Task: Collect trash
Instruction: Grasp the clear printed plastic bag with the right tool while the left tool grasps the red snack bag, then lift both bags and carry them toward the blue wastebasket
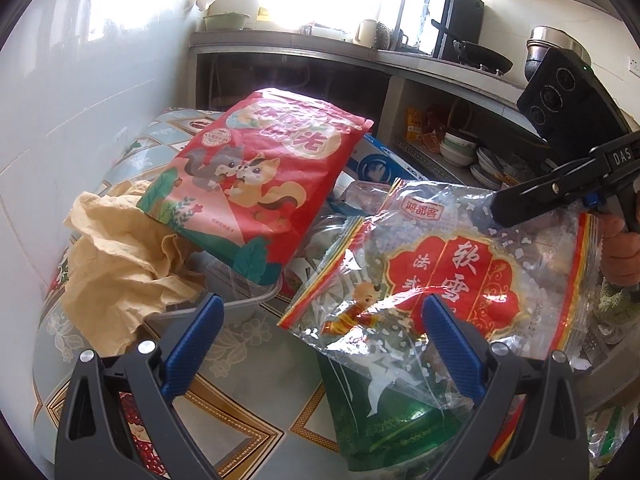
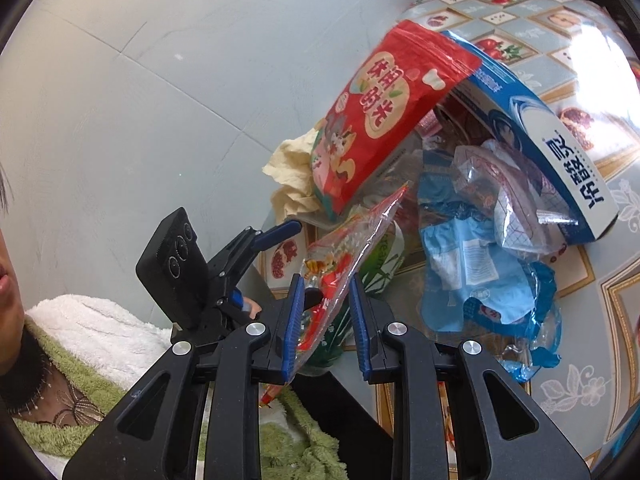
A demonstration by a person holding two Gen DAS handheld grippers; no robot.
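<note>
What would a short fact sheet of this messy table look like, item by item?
setting: kitchen table with patterned cloth
left gripper: open, near the clear bag, holding nothing
right gripper: open, clear bag between its fingers
clear bag: see-through with red label, lifted above the table
red snack pouch: leaning on the pile
yellow crumpled paper: beside the pouch
blue box: tilted behind the pouch
blue wrapper: crumpled on the cloth

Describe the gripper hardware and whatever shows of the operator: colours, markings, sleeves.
Both the left gripper and the right gripper have matte black skeletal linkage frames with silver round pivot bolts and blue ribbed pads on the fingers. The right unit carries white "DAS" lettering and a black box with three round lenses. No cables visible. The operator wears a white-and-green fleece sleeve.
</note>
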